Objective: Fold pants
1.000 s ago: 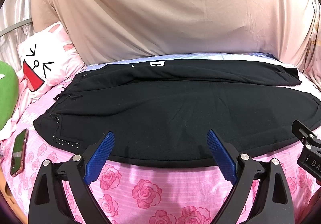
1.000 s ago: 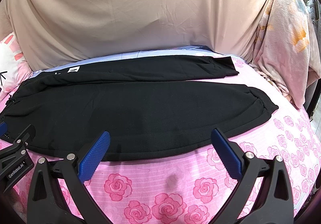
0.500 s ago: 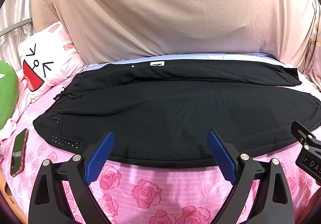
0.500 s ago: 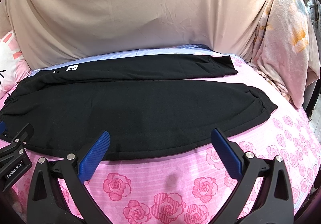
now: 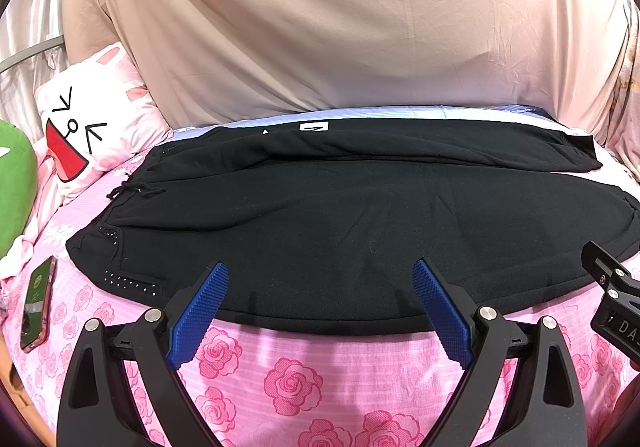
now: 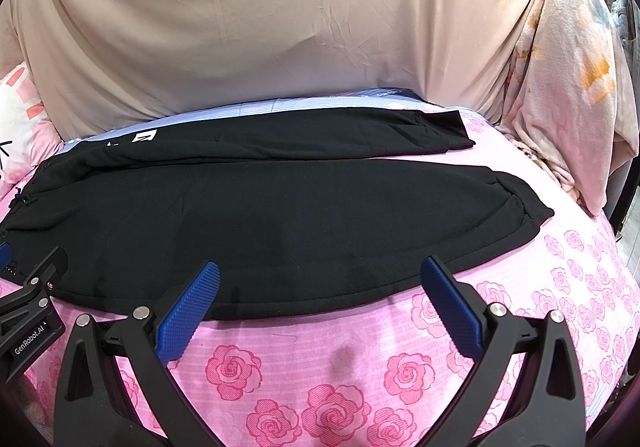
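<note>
Black pants (image 5: 360, 223) lie spread flat across a bed covered by a pink rose-print sheet (image 5: 296, 383), the waistband and drawstring toward the left and the two cuffed leg ends toward the right. The far leg lies alongside the near one, its cuff (image 6: 452, 131) stopping short of the near cuff (image 6: 516, 207). A small white label (image 5: 314, 126) shows on the far edge of the garment.

The left claw (image 5: 320, 283) hovers over the near hem with its blue-padded fingers wide apart and nothing between them. The right claw (image 6: 320, 279) is likewise spread open and empty, poised over the near edge farther toward the leg ends. Each claw shows at the margin of the other's view.

A beige cloth (image 6: 260, 19) rises behind the bed. At the left sit a white cartoon-face pillow (image 5: 88, 127) and a green plush (image 5: 14, 183), and a phone (image 5: 38, 303) lies on the sheet near the waistband corner. A pale patterned blanket (image 6: 568, 87) is heaped at the right.
</note>
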`<state>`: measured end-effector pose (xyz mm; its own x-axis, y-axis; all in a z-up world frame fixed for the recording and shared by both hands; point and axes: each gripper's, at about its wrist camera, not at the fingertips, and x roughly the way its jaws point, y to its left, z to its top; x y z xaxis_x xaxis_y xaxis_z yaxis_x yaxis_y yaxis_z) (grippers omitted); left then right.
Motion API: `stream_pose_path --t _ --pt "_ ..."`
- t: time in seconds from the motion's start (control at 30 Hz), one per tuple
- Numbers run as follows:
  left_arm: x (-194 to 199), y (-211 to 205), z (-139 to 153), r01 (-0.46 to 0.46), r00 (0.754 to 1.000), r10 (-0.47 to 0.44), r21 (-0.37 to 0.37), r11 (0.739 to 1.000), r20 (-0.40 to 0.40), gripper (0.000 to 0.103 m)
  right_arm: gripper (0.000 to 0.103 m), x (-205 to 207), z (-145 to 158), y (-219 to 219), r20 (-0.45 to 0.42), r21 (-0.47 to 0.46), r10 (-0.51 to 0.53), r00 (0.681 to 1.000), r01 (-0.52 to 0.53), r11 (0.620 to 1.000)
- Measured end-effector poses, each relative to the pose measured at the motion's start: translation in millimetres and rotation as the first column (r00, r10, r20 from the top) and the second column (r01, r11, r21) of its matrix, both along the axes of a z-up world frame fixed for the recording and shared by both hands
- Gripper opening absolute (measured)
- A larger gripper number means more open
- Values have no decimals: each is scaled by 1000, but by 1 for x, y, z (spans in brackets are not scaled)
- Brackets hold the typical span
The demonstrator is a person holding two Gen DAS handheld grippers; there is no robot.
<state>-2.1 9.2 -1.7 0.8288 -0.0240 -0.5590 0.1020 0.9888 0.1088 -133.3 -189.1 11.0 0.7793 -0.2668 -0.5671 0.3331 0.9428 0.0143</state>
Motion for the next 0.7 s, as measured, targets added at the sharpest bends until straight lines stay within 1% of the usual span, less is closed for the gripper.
stream_pose_path --t 0.7 --pt "0 1 1 4 1000 -4 -8 1000 -2 92 98 -3 -5 -2 -7 8 -3 1000 3 1000"
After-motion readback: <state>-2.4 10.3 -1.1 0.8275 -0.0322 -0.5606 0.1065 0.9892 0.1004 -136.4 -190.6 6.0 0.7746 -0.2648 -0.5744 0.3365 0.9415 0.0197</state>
